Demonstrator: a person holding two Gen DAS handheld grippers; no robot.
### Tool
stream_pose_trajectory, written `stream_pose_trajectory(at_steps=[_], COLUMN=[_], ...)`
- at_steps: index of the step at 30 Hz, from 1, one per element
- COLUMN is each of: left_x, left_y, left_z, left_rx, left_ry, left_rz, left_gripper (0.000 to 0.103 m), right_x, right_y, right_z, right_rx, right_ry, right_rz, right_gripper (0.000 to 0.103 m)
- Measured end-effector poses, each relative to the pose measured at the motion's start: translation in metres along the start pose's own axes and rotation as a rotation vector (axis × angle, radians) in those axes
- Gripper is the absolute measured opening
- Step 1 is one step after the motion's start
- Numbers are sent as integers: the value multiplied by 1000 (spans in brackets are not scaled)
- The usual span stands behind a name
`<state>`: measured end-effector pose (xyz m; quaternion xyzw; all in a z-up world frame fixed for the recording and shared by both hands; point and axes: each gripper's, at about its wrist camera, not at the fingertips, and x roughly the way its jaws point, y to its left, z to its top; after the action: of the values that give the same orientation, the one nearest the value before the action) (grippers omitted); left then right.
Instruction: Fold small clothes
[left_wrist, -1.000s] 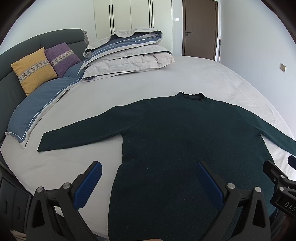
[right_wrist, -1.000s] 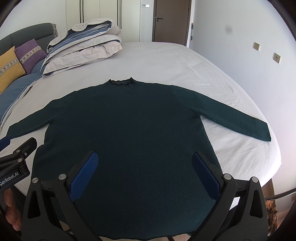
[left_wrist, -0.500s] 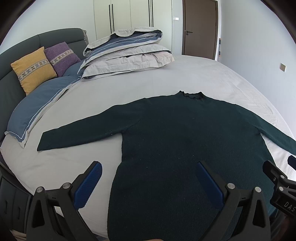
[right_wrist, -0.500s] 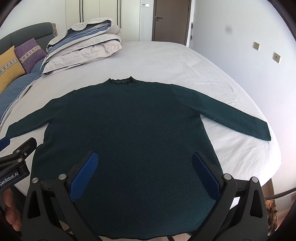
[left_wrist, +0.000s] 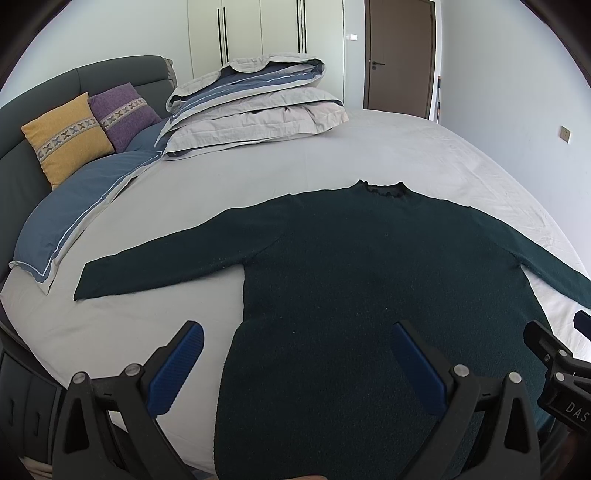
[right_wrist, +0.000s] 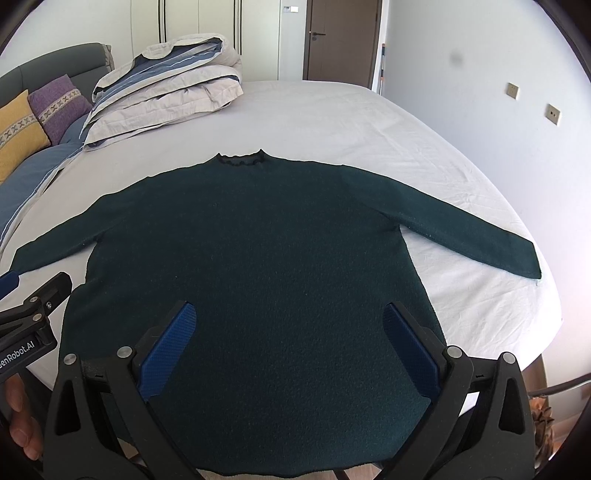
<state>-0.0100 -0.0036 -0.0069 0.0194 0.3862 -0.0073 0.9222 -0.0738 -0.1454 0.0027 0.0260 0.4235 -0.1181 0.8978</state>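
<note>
A dark green long-sleeved sweater (left_wrist: 362, 295) (right_wrist: 258, 258) lies flat on the bed, neck away from me, both sleeves spread out to the sides. My left gripper (left_wrist: 295, 354) hovers open above the sweater's lower left edge, with nothing between its blue pads. My right gripper (right_wrist: 288, 339) hangs open over the lower middle of the sweater body, also holding nothing. The left sleeve cuff (left_wrist: 88, 284) reaches toward the bed's left edge; the right cuff (right_wrist: 524, 262) lies near the right edge.
The white bed sheet (right_wrist: 332, 118) stretches behind the sweater. A folded duvet (left_wrist: 258, 107) sits at the back left, with a yellow cushion (left_wrist: 66, 136), a purple cushion (left_wrist: 122, 114) and a blue pillow (left_wrist: 81, 206) beside the grey headboard. A brown door (right_wrist: 341, 37) stands beyond.
</note>
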Motion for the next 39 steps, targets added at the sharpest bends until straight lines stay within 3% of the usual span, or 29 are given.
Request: stream_pose_trajectory(at_steps=[20, 28, 31, 34, 39], left_x=[3, 15, 19, 25, 46], left_y=[-1, -2, -3, -8, -7], left_z=[-3, -6, -7, -8, -3], left_rx=[-6, -44, -39, -25, -74], left_ry=[2, 50, 50, 58, 119], left_rz=[-3, -74, -91, -129, -266], left_gripper=[103, 103, 103, 103, 103], right_x=[4, 17, 30, 41, 59], right_y=[1, -13, -38, -87, -221], right_z=[-1, -1, 0, 4, 6], right_rx=[-5, 48, 112, 228, 490], right_ry=[16, 43, 58, 29, -67], right_rz=[-4, 23, 39, 86, 40], right_gripper=[103, 103, 103, 103, 103])
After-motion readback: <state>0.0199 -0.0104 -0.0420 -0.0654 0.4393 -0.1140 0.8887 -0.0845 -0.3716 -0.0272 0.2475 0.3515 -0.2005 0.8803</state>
